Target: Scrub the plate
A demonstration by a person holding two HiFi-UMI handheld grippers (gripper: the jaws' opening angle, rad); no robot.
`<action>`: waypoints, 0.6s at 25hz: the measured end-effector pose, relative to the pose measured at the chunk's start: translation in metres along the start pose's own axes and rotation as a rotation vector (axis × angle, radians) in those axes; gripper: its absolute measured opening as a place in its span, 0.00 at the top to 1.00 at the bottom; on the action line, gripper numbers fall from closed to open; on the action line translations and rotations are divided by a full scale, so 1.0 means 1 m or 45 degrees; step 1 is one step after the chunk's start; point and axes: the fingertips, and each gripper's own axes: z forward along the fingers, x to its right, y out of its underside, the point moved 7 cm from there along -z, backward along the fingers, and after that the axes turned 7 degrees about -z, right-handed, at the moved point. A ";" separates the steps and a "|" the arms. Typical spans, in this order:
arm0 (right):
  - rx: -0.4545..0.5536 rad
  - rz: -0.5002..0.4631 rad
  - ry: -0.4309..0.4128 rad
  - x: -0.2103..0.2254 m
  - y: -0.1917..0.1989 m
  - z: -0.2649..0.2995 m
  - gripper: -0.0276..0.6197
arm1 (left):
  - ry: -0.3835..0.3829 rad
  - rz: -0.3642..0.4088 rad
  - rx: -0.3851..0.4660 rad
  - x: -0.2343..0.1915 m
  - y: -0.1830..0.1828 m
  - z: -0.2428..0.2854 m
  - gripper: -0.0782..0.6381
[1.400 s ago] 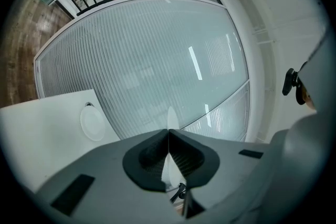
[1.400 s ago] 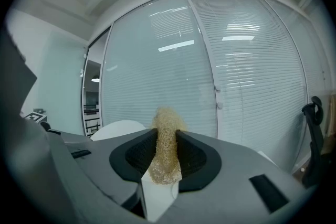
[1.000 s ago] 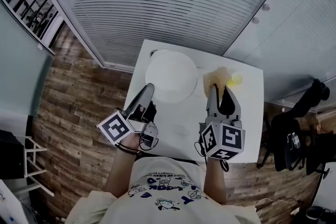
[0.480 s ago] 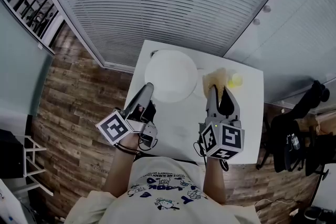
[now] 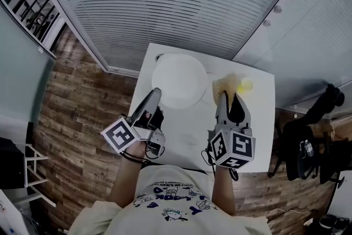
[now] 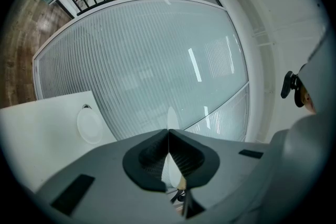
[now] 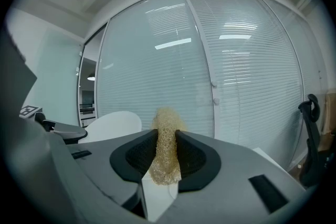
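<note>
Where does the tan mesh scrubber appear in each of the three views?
Head view: mesh scrubber right of centre, beside the plate.
Left gripper view: not in it.
Right gripper view: low centre, pinched between the jaws.
Shared landmark: the slatted glass wall.

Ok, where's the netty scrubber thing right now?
The scrubber is pinched between the jaws of the right gripper, in the centre of the right gripper view. In the head view it sits just right of the white plate, over the white table.
</note>
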 end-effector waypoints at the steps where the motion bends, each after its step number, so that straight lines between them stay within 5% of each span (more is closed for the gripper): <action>1: 0.000 0.000 0.003 0.001 0.000 0.000 0.80 | -0.001 -0.001 0.000 0.000 0.000 0.000 0.86; 15: -0.001 0.006 0.024 0.005 0.000 0.000 0.80 | 0.001 0.002 -0.014 0.001 0.004 0.003 0.86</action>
